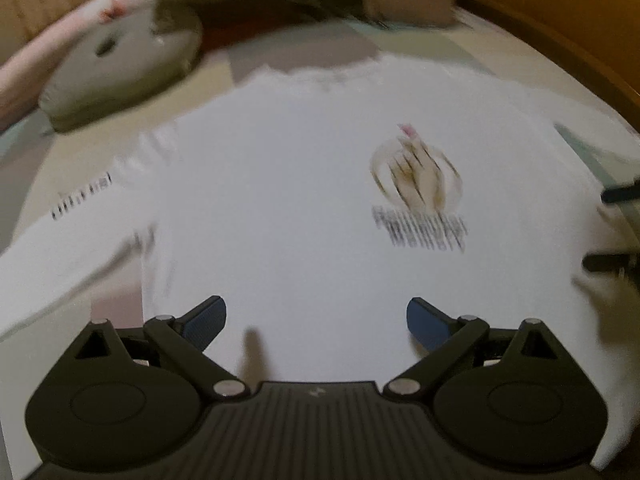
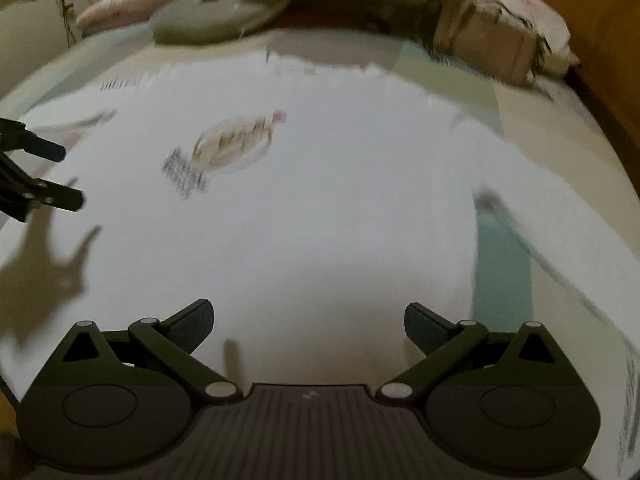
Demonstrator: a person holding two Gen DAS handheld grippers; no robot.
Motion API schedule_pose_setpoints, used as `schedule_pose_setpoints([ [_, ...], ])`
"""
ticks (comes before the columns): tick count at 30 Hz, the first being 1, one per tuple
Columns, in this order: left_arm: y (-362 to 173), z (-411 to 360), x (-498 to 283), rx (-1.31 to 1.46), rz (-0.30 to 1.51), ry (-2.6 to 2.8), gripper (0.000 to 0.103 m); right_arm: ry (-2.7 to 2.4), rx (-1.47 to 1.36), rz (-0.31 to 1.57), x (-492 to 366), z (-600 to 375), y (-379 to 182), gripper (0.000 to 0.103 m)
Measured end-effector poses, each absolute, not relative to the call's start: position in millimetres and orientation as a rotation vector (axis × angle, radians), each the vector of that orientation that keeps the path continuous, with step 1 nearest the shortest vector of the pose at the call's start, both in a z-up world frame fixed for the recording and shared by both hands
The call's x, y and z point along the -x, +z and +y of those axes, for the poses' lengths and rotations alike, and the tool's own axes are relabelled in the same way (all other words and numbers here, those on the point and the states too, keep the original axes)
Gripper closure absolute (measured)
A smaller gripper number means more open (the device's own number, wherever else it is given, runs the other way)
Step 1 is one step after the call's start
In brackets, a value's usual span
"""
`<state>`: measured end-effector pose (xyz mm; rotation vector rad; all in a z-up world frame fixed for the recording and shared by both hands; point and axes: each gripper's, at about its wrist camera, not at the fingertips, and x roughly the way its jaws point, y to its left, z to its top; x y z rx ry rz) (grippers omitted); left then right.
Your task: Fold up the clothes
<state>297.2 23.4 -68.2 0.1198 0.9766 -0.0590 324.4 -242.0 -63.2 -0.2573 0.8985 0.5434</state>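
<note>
White long-sleeved shirt [image 1: 304, 184] spread flat, front side up, on a bed [image 1: 472, 60], neckline toward the far end, both sleeves extended outward, a brownish oval chest print [image 1: 416, 176] above blurred dark lettering, and further dark lettering on one sleeve [image 1: 80, 196].

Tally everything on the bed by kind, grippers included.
White printed shirt: 1
Grey-green pillow: 1
Pink pillow: 1
Brown bundle of cloth: 1
Grippers, both open above the shirt: 2, left gripper and right gripper
Total: 6
</note>
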Motion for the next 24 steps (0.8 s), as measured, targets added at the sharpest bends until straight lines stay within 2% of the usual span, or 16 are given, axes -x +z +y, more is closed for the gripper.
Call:
schedule_pose_setpoints([
  [6, -85, 18, -327, -0.064, 0.969, -0.015, 0.006, 0.470, 0.248, 0.880, -361, -215, -80, 0.000],
  [12, -102, 26, -313, -0.012, 1.004, -0.033, 0.005, 0.417, 0.286, 0.874, -342, -213, -91, 0.000],
  [17, -96, 35, -293, -0.068, 1.018, -0.114, 0.005, 0.388, 0.303, 0.887, -324, -221, -87, 0.000],
  [24, -78, 46, -281, -0.142, 0.950, -0.223, 0.005, 0.279, 0.281, 0.933, -307, -211, -70, 0.000],
])
